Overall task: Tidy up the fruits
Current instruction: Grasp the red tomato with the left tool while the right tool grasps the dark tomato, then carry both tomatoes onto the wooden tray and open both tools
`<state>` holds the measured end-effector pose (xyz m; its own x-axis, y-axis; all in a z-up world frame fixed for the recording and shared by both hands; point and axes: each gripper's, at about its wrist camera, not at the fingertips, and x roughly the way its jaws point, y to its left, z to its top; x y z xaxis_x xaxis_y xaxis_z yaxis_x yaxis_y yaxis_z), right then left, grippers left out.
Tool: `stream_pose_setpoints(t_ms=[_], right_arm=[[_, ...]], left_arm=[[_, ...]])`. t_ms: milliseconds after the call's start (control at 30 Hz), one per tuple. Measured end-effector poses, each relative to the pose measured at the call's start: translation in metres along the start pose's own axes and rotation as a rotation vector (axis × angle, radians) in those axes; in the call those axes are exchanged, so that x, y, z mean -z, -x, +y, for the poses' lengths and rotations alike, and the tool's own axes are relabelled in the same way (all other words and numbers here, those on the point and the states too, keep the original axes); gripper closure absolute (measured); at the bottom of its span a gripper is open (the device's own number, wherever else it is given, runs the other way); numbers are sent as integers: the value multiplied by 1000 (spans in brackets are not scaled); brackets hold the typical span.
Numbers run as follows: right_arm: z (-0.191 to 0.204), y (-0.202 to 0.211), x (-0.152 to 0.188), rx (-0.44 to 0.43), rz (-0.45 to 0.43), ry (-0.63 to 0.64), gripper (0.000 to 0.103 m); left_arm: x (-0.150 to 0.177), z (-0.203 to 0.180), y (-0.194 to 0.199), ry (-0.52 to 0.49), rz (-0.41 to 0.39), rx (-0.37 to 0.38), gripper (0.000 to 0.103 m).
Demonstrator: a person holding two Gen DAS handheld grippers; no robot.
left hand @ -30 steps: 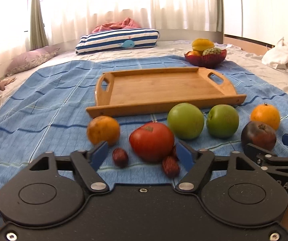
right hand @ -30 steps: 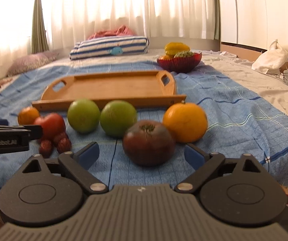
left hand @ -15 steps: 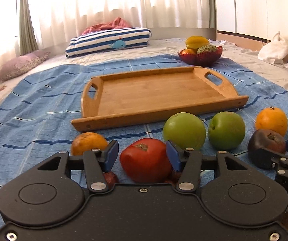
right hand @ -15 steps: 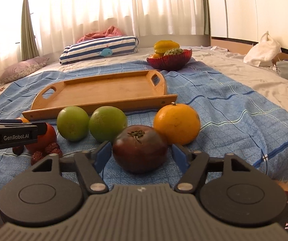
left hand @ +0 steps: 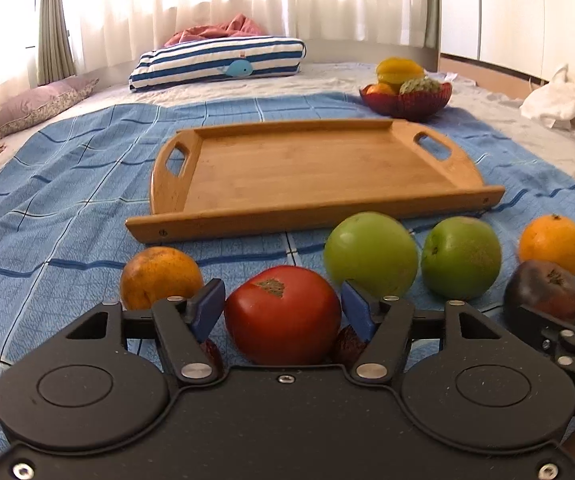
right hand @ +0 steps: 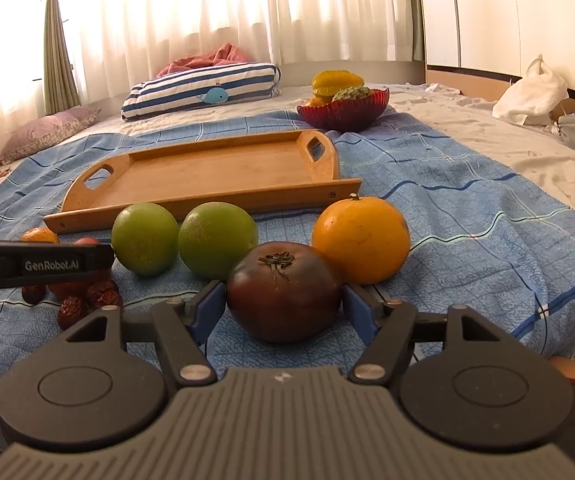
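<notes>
Blue bedspread [left hand: 67, 208]: wooden tray [left hand: 311, 168] bare; red bowl [right hand: 343, 110] holds starfruit [right hand: 337, 80], maybe orange.

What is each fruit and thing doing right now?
left tool: closed around the red tomato.
red tomato: gripped, on the blanket.
right tool: closed around the dark tomato.
dark tomato: gripped, on the blanket.
wooden tray: empty.
red bowl: holding fruit.
green apples: loose on the blanket.
</notes>
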<state>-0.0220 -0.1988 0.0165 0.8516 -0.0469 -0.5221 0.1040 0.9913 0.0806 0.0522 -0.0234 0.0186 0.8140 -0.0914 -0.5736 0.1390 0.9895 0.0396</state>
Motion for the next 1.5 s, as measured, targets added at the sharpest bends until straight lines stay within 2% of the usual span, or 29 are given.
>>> stream_pose_setpoints(t_ms=[333, 433, 600, 967, 1167, 1500], right_arm=[[-2, -13, -1, -3, 28, -31, 24], [-2, -13, -1, -3, 25, -38, 34], [-3, -10, -1, -6, 23, -44, 37], [-4, 3, -2, -92, 1, -50, 37], [-1, 11, -17, -120, -38, -31, 37], [-4, 3, -69, -184, -76, -4, 37]], left_arm=[[2, -5, -3, -15, -4, -22, 41], [3, -9, -1, -32, -13, -37, 42], [2, -9, 4, -1, -16, -39, 42], [-10, -1, 33, 14, -70, -24, 42], [-32, 5, 37, 11, -68, -16, 42], [-77, 15, 33, 12, -50, 2, 42]])
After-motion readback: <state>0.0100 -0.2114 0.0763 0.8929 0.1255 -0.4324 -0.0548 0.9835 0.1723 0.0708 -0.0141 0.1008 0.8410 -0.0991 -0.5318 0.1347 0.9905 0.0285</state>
